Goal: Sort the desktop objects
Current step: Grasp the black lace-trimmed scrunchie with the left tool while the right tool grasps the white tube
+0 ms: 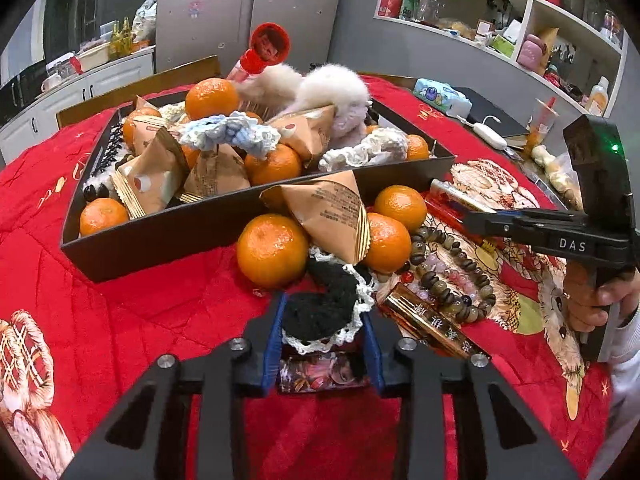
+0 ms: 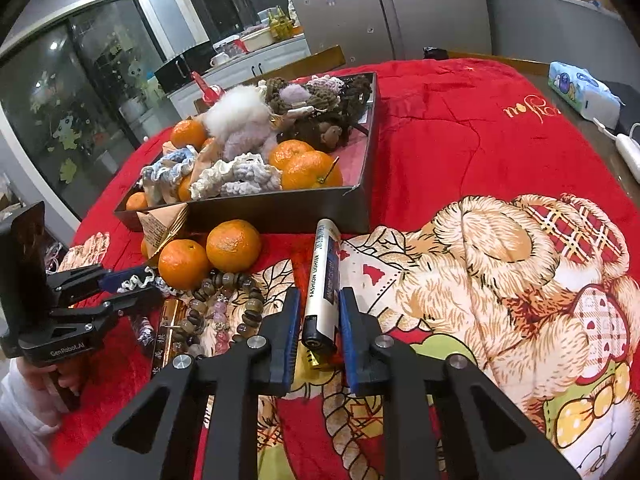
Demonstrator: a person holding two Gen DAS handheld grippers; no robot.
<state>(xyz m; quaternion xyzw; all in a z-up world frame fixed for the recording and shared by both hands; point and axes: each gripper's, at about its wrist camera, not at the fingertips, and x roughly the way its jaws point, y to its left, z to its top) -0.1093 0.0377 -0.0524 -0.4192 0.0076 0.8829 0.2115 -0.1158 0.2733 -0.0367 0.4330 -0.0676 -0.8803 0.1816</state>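
Left gripper [image 1: 325, 336] pinching black crocheted scrunchie [image 1: 320, 308] on red blanket [image 1: 132, 304] — just before the oranges [image 1: 272, 250]. Right gripper [image 2: 319, 320] clamped on white lighter [image 2: 322, 280], near the black tray [image 2: 280, 210] — bead bracelets [image 2: 224, 304] between the two.

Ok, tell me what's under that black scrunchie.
The black scrunchie lies on a small picture card, partly showing; the rest is covered. An orange sits behind it.

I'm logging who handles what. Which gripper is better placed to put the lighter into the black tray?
Right. The right gripper is already shut on the lighter, with the black tray just ahead. The left gripper is busy, closed on a black crocheted scrunchie.
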